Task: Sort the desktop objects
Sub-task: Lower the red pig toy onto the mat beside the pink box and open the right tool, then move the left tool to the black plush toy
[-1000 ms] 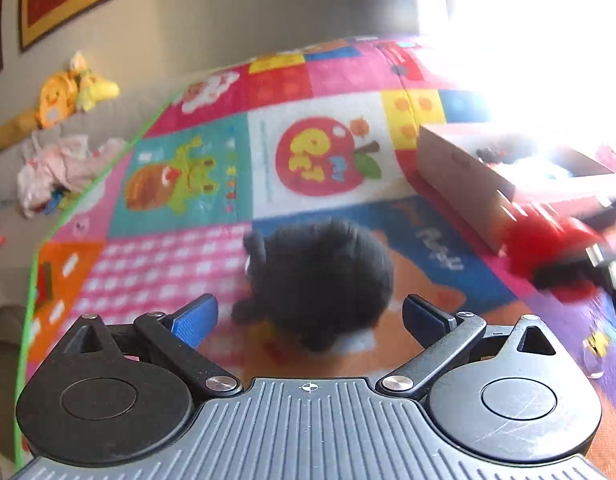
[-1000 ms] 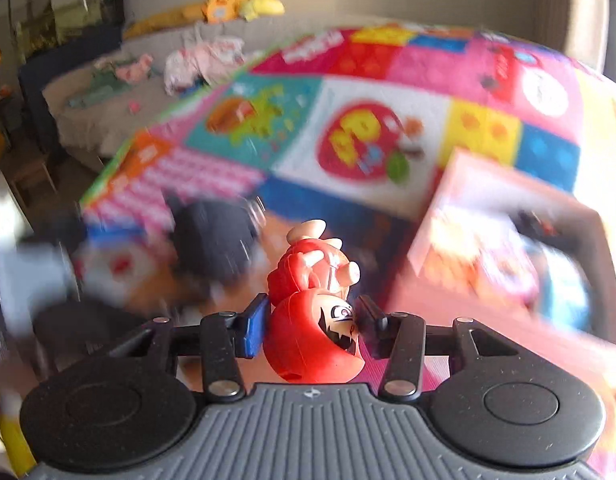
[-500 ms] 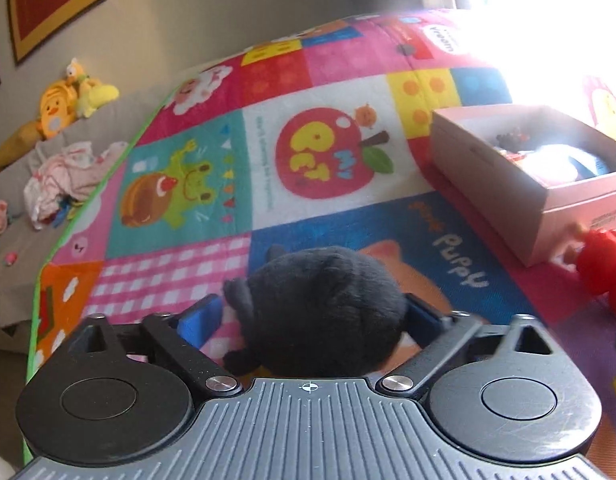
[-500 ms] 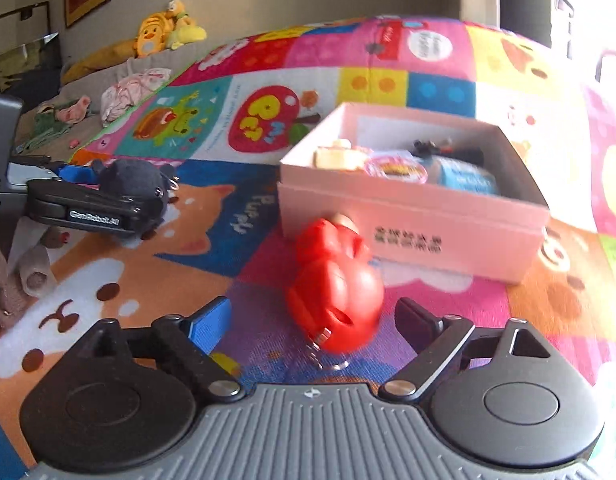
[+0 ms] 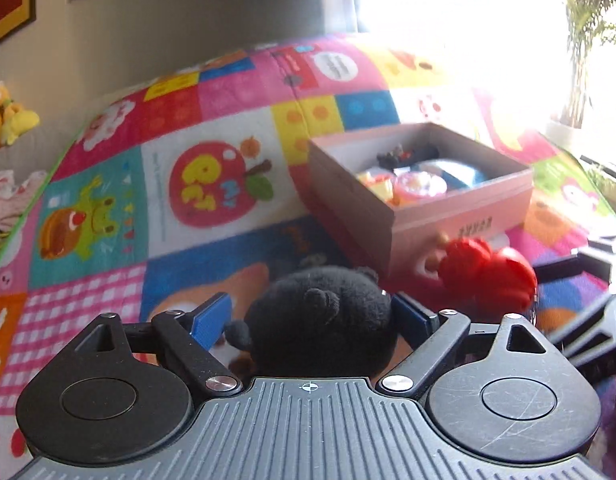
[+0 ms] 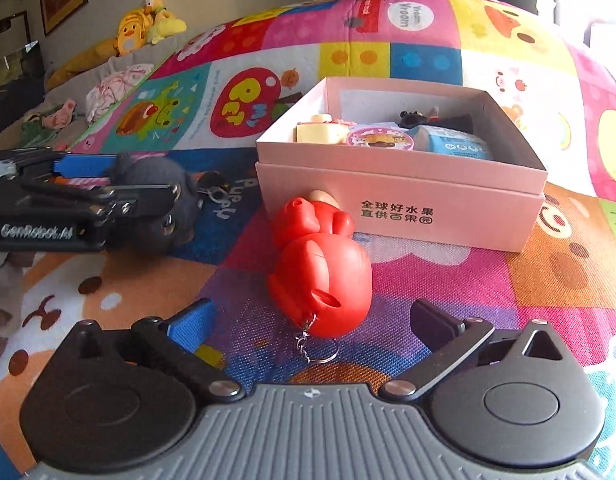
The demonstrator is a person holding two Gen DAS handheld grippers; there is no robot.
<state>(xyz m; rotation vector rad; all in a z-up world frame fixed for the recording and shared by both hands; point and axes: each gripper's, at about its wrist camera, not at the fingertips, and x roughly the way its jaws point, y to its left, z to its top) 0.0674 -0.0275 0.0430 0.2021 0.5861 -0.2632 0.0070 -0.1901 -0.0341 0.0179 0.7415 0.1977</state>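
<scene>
A black plush toy [image 5: 319, 328] sits between the fingers of my left gripper [image 5: 315, 316], which is shut on it just above the play mat. It shows in the right wrist view [image 6: 160, 196] too, held by the left gripper [image 6: 120, 188]. A red figure keychain [image 6: 319, 264] lies on the mat against the front of the pink box [image 6: 403, 216]. My right gripper [image 6: 311, 320] is open and empty, just behind the red figure. The figure [image 5: 487, 272] and box [image 5: 439, 232] also show in the left wrist view.
The pink box holds several small items, among them a blue packet [image 6: 451, 142] and a round pink tin [image 6: 381, 140]. The colourful play mat [image 6: 427, 60] covers the floor. Plush toys [image 6: 148, 20] and clothes [image 6: 112, 88] lie at the far left by the wall.
My right gripper opened and let the red figure down on the mat by the box, then drew back. My left gripper closed on the black plush and swung toward the box.
</scene>
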